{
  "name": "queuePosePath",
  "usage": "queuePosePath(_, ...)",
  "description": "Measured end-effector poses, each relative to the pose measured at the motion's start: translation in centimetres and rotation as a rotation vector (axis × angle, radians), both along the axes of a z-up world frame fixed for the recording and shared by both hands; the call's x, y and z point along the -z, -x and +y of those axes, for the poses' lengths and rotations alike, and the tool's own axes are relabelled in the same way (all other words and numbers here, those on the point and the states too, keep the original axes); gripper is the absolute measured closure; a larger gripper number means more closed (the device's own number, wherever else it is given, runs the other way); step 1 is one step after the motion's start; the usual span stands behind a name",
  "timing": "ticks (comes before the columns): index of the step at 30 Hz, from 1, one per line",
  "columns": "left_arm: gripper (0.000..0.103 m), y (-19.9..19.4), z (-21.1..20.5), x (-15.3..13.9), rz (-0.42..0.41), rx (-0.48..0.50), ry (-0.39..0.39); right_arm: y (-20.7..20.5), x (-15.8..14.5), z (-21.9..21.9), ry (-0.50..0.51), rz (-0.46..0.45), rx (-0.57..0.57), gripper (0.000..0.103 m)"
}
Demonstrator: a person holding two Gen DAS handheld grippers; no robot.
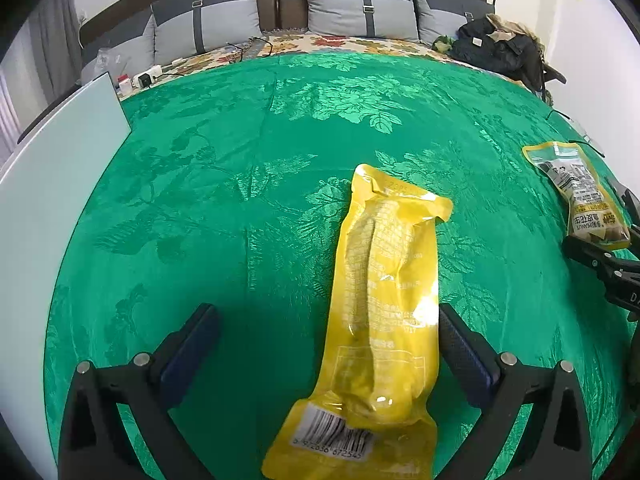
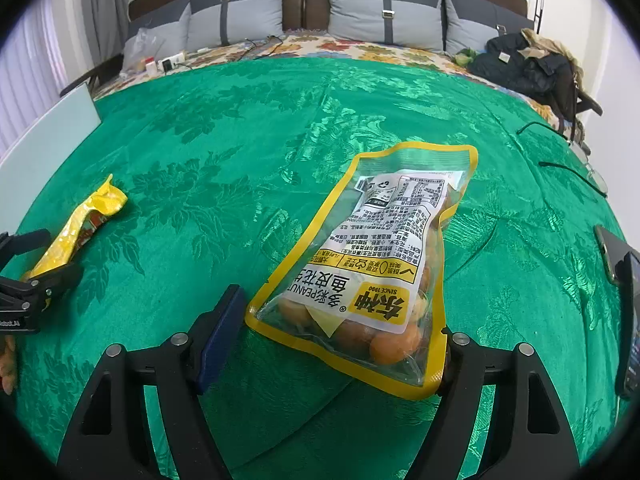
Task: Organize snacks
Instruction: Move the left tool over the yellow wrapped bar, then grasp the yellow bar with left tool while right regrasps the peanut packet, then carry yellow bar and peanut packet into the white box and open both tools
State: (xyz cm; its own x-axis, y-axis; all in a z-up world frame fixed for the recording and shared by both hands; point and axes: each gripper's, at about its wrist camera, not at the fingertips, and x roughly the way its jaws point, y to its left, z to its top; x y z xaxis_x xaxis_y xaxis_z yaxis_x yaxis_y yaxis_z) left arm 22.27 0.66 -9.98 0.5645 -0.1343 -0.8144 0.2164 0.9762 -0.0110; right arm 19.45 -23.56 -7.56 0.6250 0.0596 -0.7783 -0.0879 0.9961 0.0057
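Observation:
A long yellow vacuum-packed corn pouch [image 1: 380,312] lies on the green cloth [image 1: 240,184] between the fingers of my left gripper [image 1: 328,344], nearer the right finger; the jaws are open. It also shows in the right wrist view [image 2: 76,236]. A yellow-bordered peanut snack bag [image 2: 372,276] lies between the fingers of my right gripper [image 2: 340,340], which is open, the bag's corner over the right finger. The bag also shows in the left wrist view [image 1: 580,192], with the right gripper [image 1: 600,264] beside it.
A white board [image 1: 56,184] stands at the left edge of the bed. Grey pillows [image 1: 360,4] line the headboard. A dark jacket [image 1: 500,44] lies at the far right. A phone [image 2: 628,316] and glasses [image 2: 592,172] are at the right.

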Motion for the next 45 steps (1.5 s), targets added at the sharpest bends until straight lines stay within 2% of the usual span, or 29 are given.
queuePosePath(19,0.000,-0.1,0.0,0.0,0.000,0.000,-0.001,0.1,0.0,0.0,-0.002,0.005,-0.013,0.023)
queuePosePath(21,0.000,-0.1,0.1,0.0,0.008,0.008,-0.001,-0.1,-0.3,-0.3,0.001,0.061,-0.040,0.023)
queuePosePath(23,0.000,-0.5,0.1,-0.2,0.056,0.038,-0.011,-0.4,-1.0,-1.4,-0.036,0.178,-0.038,0.023)
queuePosePath(25,0.000,-1.3,0.0,-0.4,0.123,0.053,-0.022,-0.6,-2.0,-3.4,-0.111,0.237,0.019,0.023)
queuePosePath(29,0.000,-2.6,-0.8,-0.7,0.177,0.042,0.031,-2.4,-2.8,-5.9,-0.214,0.307,0.164,0.023)
queuePosePath(30,0.000,-2.8,-1.2,-0.7,0.183,0.039,0.019,-3.4,-2.4,-5.6,-0.238,0.349,0.173,0.023)
queuePosePath(32,0.000,-3.3,-2.2,-0.4,0.189,0.040,-0.042,-5.0,-1.3,-4.2,-0.225,0.425,0.180,0.023)
queuePosePath(33,0.003,-3.3,-2.6,-0.5,0.184,0.047,-0.050,-5.7,-1.0,-3.2,-0.174,0.422,0.185,0.017)
queuePosePath(34,0.020,-3.1,-2.6,-0.8,0.171,0.048,-0.042,-6.3,-0.9,-2.6,-0.134,0.414,0.189,0.018)
queuePosePath(35,0.054,-2.9,-2.5,-1.3,0.155,0.048,-0.038,-6.7,-0.7,-2.0,-0.089,0.413,0.198,0.018)
queuePosePath(36,0.058,-2.7,-2.4,-1.8,0.164,0.056,-0.028,-6.8,-0.8,-1.7,-0.062,0.401,0.213,0.022)
queuePosePath(37,0.060,-2.6,-2.0,-2.1,0.175,0.053,-0.024,-6.7,-1.0,-1.8,-0.063,0.387,0.217,0.031)
queuePosePath(40,0.063,-1.2,0.8,-2.6,0.202,0.030,0.073,-5.5,-2.0,-2.5,-0.092,0.369,0.196,0.045)
queuePosePath(41,0.063,-0.6,2.1,-2.9,0.207,0.009,0.123,-4.7,-2.5,-2.8,-0.111,0.362,0.186,0.046)
queuePosePath(42,0.063,0.0,3.0,-3.3,0.211,-0.006,0.169,-3.5,-3.5,-3.3,-0.169,0.338,0.173,0.064)
queuePosePath(43,0.063,0.6,4.2,-3.7,0.213,-0.026,0.215,-3.1,-3.9,-3.7,-0.215,0.335,0.161,0.072)
queuePosePath(44,0.063,1.1,5.0,-4.1,0.212,-0.042,0.243,-2.4,-4.3,-3.8,-0.250,0.347,0.146,0.072)
queuePosePath(45,0.063,1.8,5.9,-4.7,0.207,-0.059,0.279,-1.8,-4.3,-3.6,-0.244,0.354,0.133,0.072)
